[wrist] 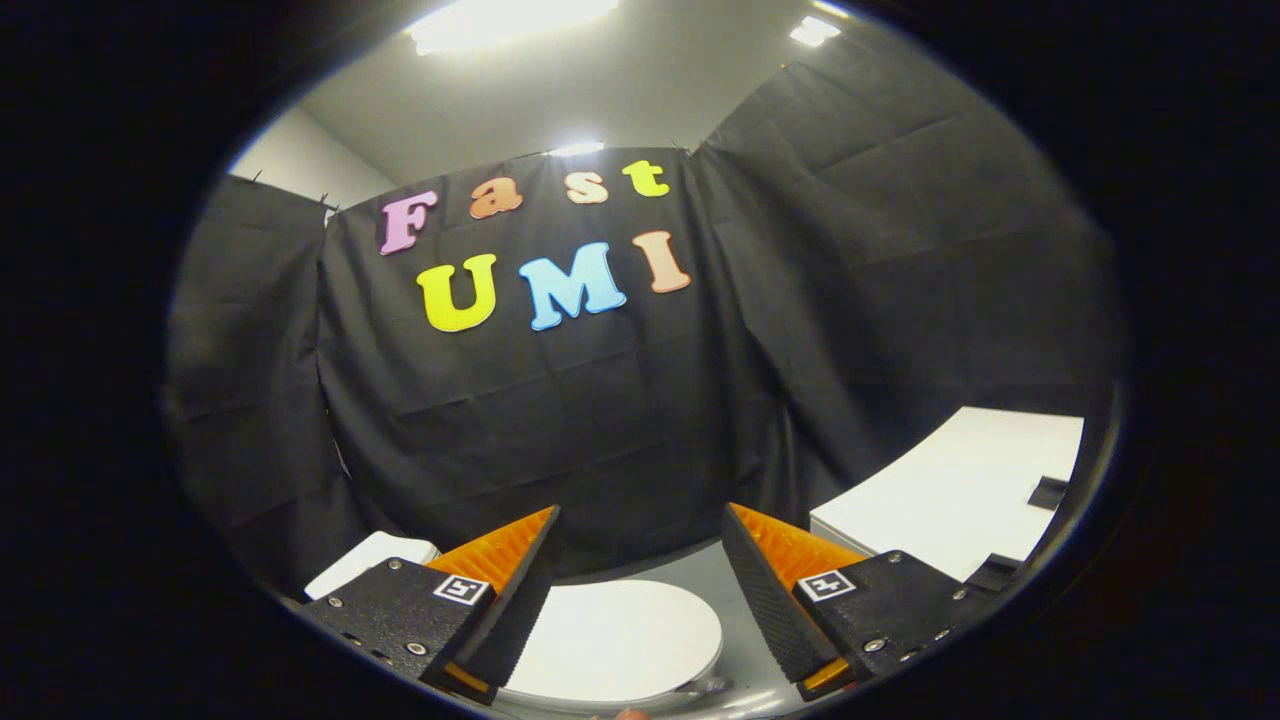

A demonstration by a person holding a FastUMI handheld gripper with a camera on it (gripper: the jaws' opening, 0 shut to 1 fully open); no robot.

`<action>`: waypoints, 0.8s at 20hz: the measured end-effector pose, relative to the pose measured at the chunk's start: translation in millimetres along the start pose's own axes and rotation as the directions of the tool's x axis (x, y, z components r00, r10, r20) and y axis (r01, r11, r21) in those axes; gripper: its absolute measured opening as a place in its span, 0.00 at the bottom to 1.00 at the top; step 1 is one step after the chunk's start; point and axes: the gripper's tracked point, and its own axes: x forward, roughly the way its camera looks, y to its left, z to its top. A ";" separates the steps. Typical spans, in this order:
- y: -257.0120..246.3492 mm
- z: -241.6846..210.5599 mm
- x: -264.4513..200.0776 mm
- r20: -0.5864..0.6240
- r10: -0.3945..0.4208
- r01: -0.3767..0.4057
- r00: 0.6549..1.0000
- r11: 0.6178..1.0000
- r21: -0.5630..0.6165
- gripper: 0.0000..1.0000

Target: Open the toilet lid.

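The white toilet lid [610,640] lies flat and closed, low down between and below my two fingers. Part of the white tank [372,558] shows behind the left finger. My gripper [640,525] hovers above the lid, open, with a wide gap and nothing between its fingers. The fingers do not touch the lid.
A white table [960,490] stands to the right of the toilet, with small black pieces [1048,492] near its edge. Black cloth walls [600,420] close in the booth ahead and on both sides. A strip of grey floor [735,620] runs between toilet and table.
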 end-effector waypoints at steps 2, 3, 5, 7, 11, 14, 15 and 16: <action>-9.6 -13.9 2.2 -0.033 0.000 0.003 0.999 0.995 0.097 0.96; -14.9 -21.2 3.2 -0.043 -0.005 0.010 0.999 0.991 0.131 0.96; -27.8 -40.2 6.4 -0.071 -0.025 0.037 0.997 0.985 0.169 0.96; -36.0 -60.3 8.1 -0.105 -0.039 0.058 0.994 0.980 0.189 0.96; -46.6 -103.0 7.4 -0.183 -0.043 0.087 0.982 0.968 0.237 0.96; -56.4 -140.7 7.7 -0.263 -0.060 0.127 0.963 0.961 0.247 0.96; -59.1 -154.3 7.1 -0.293 -0.063 0.137 0.954 0.961 0.241 0.96; -61.8 -166.1 7.5 -0.320 -0.063 0.146 0.945 0.960 0.241 0.96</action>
